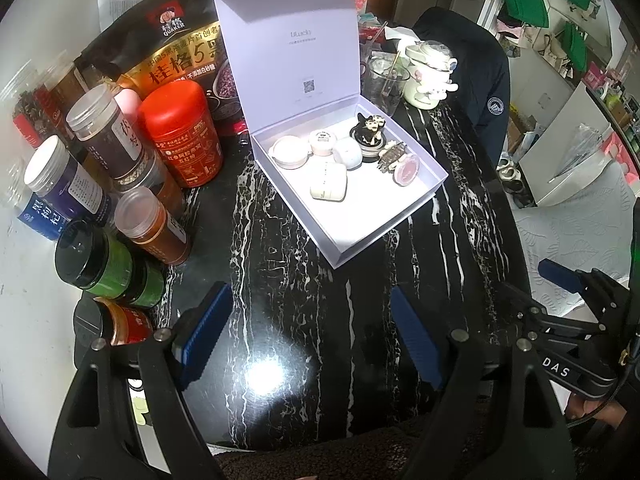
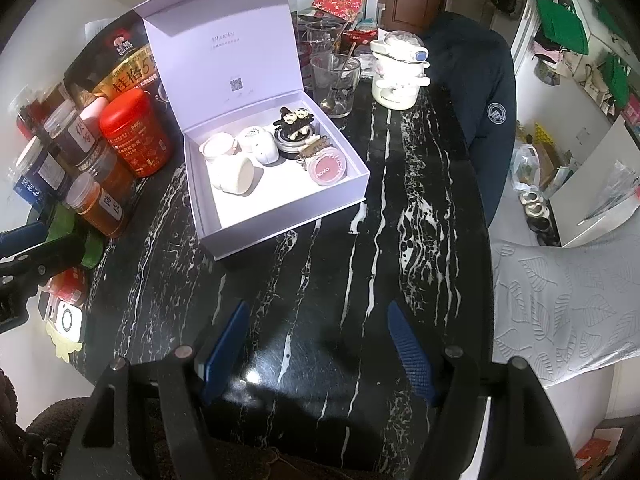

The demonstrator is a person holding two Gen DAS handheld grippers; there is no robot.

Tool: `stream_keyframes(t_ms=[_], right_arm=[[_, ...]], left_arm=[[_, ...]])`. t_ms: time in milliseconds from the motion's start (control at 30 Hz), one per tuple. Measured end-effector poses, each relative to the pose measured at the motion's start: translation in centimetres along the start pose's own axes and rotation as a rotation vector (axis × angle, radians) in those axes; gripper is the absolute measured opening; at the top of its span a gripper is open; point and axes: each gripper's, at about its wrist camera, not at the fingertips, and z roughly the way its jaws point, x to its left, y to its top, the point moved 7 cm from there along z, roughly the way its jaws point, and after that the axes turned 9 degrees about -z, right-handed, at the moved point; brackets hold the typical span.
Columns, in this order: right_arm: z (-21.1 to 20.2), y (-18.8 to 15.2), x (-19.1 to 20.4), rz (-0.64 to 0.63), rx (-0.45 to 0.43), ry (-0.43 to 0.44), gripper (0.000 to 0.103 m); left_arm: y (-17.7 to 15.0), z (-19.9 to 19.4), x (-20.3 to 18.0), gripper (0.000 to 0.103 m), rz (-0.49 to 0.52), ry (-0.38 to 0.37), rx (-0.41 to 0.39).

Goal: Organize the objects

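A white gift box (image 1: 384, 216) (image 2: 280, 216) stands open on the black marble table, lid upright. Inside lie several small things: a round white case (image 1: 289, 152), a cream earbud case (image 1: 329, 181) (image 2: 234, 174), a white jar (image 1: 349, 153), a black cat figure (image 1: 370, 128) (image 2: 295, 122), a hair clip (image 1: 390, 155) and a pink blush pot (image 1: 406, 169) (image 2: 326, 167). My left gripper (image 1: 308, 332) is open and empty, near the table's front edge. My right gripper (image 2: 316, 352) is open and empty, right of the left one.
Jars and tins crowd the left: a red tin (image 1: 182, 132) (image 2: 134, 132), a green jar (image 1: 102, 260), an orange jar (image 1: 154, 224). A Quaker bag (image 1: 172, 60) stands behind. A glass with a spoon (image 2: 336, 80) and a white cup (image 2: 398, 76) stand behind the box. A chair with a dark jacket (image 2: 484, 112) is right.
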Motion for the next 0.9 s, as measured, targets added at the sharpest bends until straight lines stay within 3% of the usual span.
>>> stream_keyframes(t_ms=[900], right_arm=[[0.92, -0.01, 0.18, -0.007, 0.026, 0.016, 0.073]], left_arm=[[0.31, 0.35, -0.23, 0.093, 0.004, -0.017, -0.006]])
